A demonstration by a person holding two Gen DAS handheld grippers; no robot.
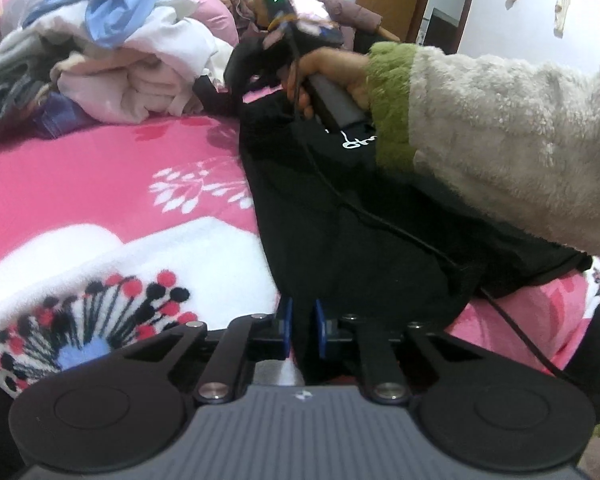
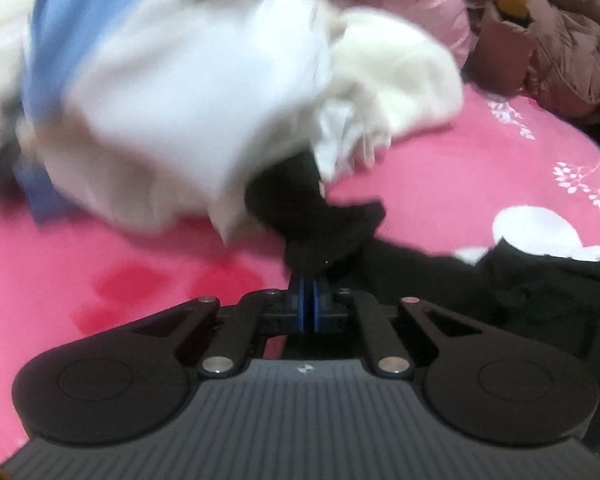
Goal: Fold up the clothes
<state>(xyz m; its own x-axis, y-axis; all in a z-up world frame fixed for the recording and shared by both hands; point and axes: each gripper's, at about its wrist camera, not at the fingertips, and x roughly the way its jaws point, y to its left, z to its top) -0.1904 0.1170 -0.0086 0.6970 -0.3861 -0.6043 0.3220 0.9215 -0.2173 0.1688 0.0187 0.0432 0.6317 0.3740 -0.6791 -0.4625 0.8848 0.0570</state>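
A black garment (image 1: pixel 352 216) with white lettering lies stretched across the pink bed. My left gripper (image 1: pixel 303 330) is shut on its near edge, black cloth pinched between the blue pads. In the left wrist view a hand in a fluffy sleeve holds my right gripper (image 1: pixel 240 68) at the garment's far end, its fingertips hidden. The right wrist view is blurred; there my right gripper (image 2: pixel 309 300) is shut on a fold of the black garment (image 2: pixel 320 232), which trails off to the right.
A heap of white, blue and pale pink clothes (image 1: pixel 112 52) sits at the far left of the bed, close in front of the right gripper (image 2: pixel 188 92). A brown padded jacket (image 2: pixel 548 48) lies behind. The pink floral blanket (image 1: pixel 100 176) covers the bed.
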